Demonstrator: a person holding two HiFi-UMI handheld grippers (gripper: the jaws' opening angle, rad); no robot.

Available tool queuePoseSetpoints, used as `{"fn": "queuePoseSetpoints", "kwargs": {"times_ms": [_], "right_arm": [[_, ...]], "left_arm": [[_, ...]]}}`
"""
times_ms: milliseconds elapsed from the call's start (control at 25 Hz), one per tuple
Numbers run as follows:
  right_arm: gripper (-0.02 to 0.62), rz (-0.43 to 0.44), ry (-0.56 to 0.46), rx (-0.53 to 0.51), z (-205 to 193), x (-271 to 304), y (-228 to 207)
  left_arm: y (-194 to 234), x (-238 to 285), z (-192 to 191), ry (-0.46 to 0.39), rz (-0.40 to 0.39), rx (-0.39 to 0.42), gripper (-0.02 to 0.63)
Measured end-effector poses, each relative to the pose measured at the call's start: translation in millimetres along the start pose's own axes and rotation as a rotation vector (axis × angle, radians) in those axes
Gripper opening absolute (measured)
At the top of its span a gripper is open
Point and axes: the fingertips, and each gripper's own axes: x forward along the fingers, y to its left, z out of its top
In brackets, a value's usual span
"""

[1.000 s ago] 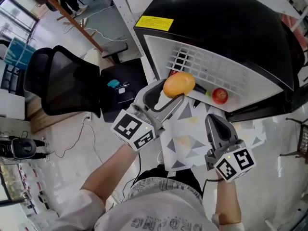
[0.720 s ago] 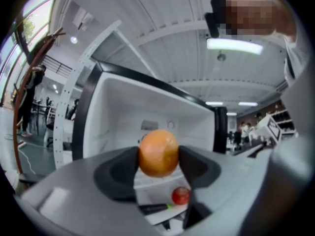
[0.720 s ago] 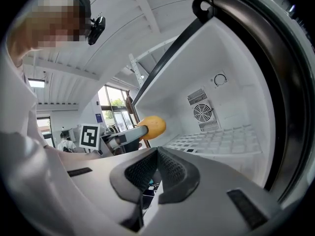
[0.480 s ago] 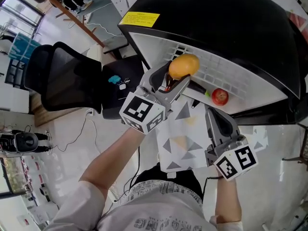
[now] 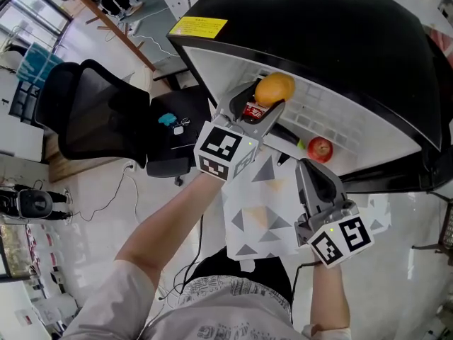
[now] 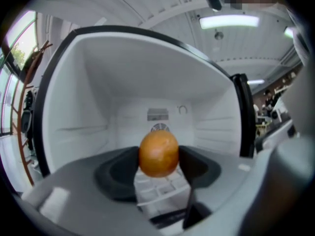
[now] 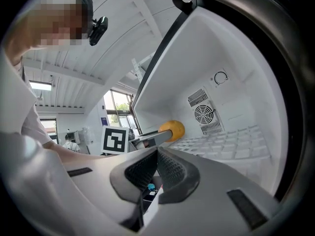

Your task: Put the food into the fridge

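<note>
My left gripper [image 5: 263, 105] is shut on an orange fruit [image 5: 274, 89], held at the mouth of the open fridge [image 5: 333, 41] above its white wire shelf [image 5: 340, 122]. In the left gripper view the orange [image 6: 158, 153] sits pinched between both black pads, facing the white fridge interior [image 6: 147, 82]. A red apple [image 5: 320, 148] lies on the shelf to the right, and a red can [image 5: 253, 111] shows just under the orange. My right gripper [image 5: 316, 179] hangs below the shelf's front edge, its pads [image 7: 170, 168] pressed together with nothing between them. The right gripper view shows the orange [image 7: 172, 130] to its left.
A black office chair [image 5: 92, 119] stands left of the fridge. A dark low surface [image 5: 173, 129] with a small teal object [image 5: 167, 120] lies between chair and fridge. A white patterned mat [image 5: 262, 211] covers the floor before the fridge. Cables trail on the floor at left.
My left gripper has carried the orange up and forward, from in front of the shelf's edge to over the shelf inside the fridge opening. The right gripper has barely shifted.
</note>
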Motion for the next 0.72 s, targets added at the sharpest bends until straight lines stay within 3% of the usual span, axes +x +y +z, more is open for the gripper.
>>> {"fn": "queuePoseSetpoints", "kwargs": {"times_ms": [320,720], "right_arm": [[-0.009,0.022,-0.004,0.0,-4,2,-5],[-0.009,0.046,0.009,0.02,-17,9,-13]], "left_arm": [[11,29,-5,0.057,0.052,0.073,0.262],[26,55,-9,0.103,0.094,0.102,0.262]]}}
